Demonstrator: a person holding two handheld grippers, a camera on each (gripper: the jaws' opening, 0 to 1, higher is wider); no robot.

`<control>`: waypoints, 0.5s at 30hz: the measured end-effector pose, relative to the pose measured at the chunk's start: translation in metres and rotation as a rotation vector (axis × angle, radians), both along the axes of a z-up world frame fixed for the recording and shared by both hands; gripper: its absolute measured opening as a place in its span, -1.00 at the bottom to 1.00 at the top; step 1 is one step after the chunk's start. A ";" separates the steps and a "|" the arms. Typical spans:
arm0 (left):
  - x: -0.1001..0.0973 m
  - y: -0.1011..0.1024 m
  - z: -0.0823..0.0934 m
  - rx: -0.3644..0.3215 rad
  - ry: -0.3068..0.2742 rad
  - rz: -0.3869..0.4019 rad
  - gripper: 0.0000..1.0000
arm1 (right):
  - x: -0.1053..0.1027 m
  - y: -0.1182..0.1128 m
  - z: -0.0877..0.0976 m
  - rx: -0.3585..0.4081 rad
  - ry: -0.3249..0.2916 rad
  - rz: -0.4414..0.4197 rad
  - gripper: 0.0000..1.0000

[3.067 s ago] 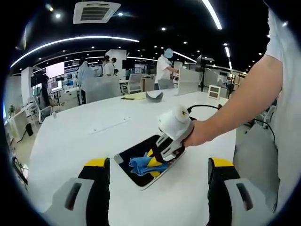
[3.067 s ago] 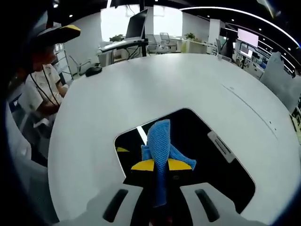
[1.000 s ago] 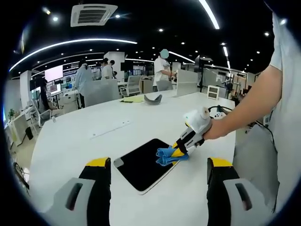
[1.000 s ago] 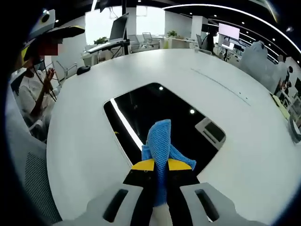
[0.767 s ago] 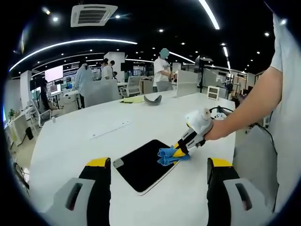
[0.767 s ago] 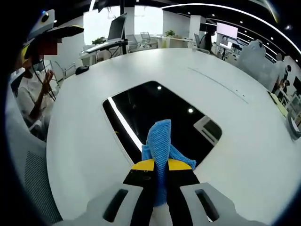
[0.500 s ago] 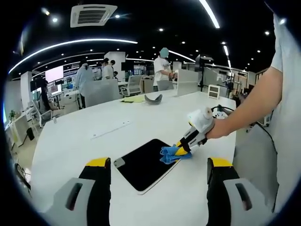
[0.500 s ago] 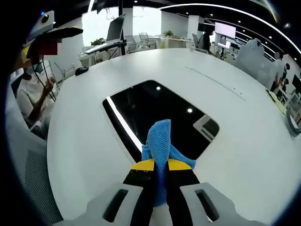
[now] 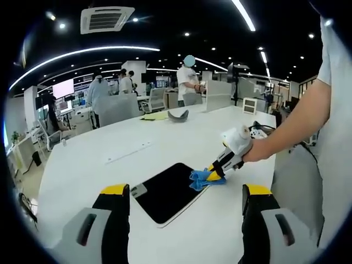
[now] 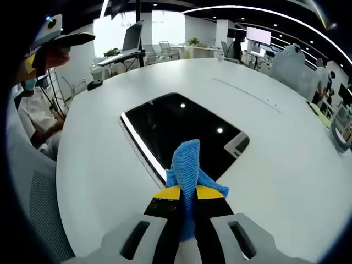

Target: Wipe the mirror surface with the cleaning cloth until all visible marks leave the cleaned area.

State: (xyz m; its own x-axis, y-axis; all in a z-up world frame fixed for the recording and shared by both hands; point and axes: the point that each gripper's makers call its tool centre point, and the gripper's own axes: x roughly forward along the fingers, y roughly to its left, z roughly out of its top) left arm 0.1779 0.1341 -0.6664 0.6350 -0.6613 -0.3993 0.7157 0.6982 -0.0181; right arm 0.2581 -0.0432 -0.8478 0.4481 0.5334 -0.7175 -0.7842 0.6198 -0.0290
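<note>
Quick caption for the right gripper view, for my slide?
Right gripper clamps the blue cloth at the near edge of the dark mirror on the white table.

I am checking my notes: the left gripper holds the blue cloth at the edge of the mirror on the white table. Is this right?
Not quite. The right gripper holds the blue cloth, not the left one; the right gripper view shows its jaws shut on it. The left gripper is open and holds nothing. The rest is right: the cloth is at the edge of the mirror on the white table.
</note>
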 end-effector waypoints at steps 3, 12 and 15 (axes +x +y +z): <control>-0.004 -0.003 0.001 -0.003 -0.001 0.000 0.69 | -0.001 -0.004 0.000 0.005 0.002 -0.009 -0.96; -0.013 -0.001 0.003 0.007 -0.007 0.009 0.68 | -0.004 -0.008 0.001 0.022 0.004 -0.049 -0.95; -0.014 -0.002 0.003 0.006 -0.007 0.010 0.68 | -0.004 -0.008 0.000 0.014 -0.001 -0.050 -0.95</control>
